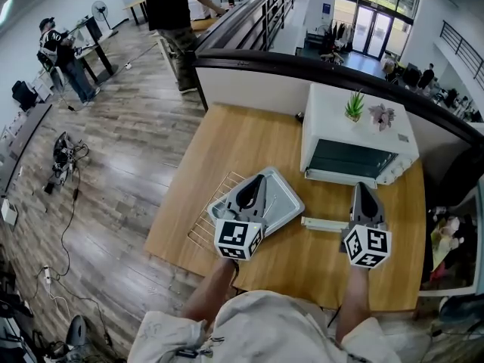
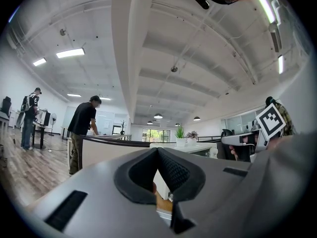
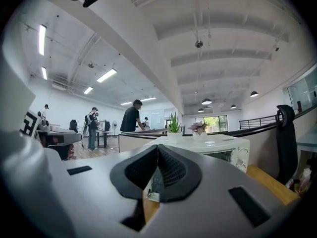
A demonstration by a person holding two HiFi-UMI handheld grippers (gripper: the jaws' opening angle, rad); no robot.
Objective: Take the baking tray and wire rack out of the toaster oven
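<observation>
Baking tray (image 1: pixel 285 200): grey, out of oven, on wooden table (image 1: pixel 227 138), directly below L gripper (image 1: pixel 259 178). Contact w/ gripper can't be told.
Wire rack (image 1: pixel 209 221): lies under tray, bare wires stick out to L gripper's left and near side.
Toaster oven (image 1: pixel 355 119): white, dark glass front, straight ahead of R gripper (image 1: pixel 361 188), apart from it; ahead-right of L gripper.
L gripper: jaws closed tip to tip, nothing btwn pads, pointing level.
R gripper: jaws closed tip to tip, empty, level, aimed at oven front.
White bar (image 1: pixel 325 224): flat on table just left of R gripper, btwn the two grippers; what it is unclear.
Two potted plants (image 1: pixel 354 106): on oven top, beyond R gripper.
Person (image 1: pixel 170 10): dark top, standing at counter well beyond L gripper.
</observation>
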